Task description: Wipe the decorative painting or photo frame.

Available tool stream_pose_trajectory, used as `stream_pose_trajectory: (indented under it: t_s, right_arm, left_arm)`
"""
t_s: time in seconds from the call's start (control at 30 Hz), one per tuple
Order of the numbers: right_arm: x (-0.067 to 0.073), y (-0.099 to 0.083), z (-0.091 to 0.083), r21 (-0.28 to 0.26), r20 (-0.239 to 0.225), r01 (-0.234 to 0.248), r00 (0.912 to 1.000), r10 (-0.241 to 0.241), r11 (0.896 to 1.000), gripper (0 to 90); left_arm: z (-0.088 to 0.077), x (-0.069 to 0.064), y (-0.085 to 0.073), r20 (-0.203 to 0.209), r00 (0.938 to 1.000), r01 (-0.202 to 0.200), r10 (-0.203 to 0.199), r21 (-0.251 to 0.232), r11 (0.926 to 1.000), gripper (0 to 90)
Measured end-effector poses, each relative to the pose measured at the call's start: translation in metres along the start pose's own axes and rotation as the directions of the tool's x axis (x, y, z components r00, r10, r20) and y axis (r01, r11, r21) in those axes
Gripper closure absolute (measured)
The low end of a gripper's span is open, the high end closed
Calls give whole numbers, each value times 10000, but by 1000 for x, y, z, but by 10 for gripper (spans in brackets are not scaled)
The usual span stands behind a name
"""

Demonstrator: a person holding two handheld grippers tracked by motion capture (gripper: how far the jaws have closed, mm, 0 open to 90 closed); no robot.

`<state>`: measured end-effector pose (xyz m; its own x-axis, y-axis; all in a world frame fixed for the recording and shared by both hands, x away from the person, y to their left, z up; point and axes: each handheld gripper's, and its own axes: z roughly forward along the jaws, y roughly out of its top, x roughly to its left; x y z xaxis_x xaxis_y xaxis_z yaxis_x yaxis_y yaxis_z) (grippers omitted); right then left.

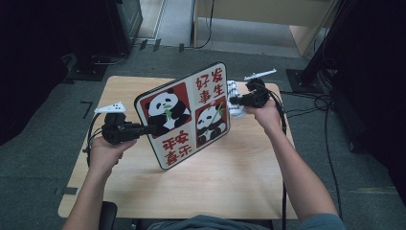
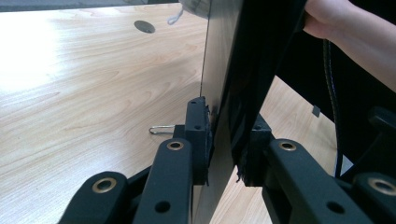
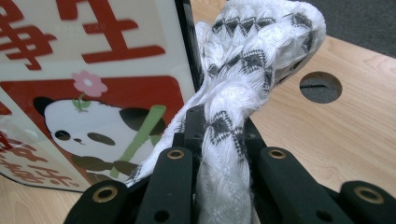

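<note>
A flat panda board (image 1: 184,115) with red Chinese characters stands tilted above the wooden table (image 1: 230,172). My left gripper (image 1: 146,128) is shut on its left edge; in the left gripper view the thin board (image 2: 224,93) sits edge-on between the pads of my left gripper (image 2: 224,149). My right gripper (image 1: 235,101) is shut on a white knitted cloth with grey patterning (image 1: 233,96), just right of the board. In the right gripper view the bunched cloth (image 3: 243,70) rises from between the pads of my right gripper (image 3: 223,140), touching the board (image 3: 93,88) at its edge.
A round cable hole (image 3: 320,87) opens in the tabletop behind the cloth, and another hole (image 2: 144,26) lies far off in the left gripper view. A small metal clip (image 2: 161,129) lies on the wood. Cables (image 1: 311,103) trail off the table's right side.
</note>
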<state>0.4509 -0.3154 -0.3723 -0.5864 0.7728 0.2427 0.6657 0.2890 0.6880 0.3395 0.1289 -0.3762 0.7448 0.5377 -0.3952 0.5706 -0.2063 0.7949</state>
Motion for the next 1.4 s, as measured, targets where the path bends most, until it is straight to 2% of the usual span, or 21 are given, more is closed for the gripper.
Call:
stream_pose_trajectory:
  t_s: [1.03,1.4]
  right_arm:
    - [-5,-40,17,70,76,-105,9999,104,9999,806]
    - [-6,-61,26,63,325,144,9994,-146,9999,805]
  left_arm:
    - [0,1,0,3,10000,20,-20,-44,10000,779]
    - [1,1,0,6,10000,6,-6,-62,10000,779]
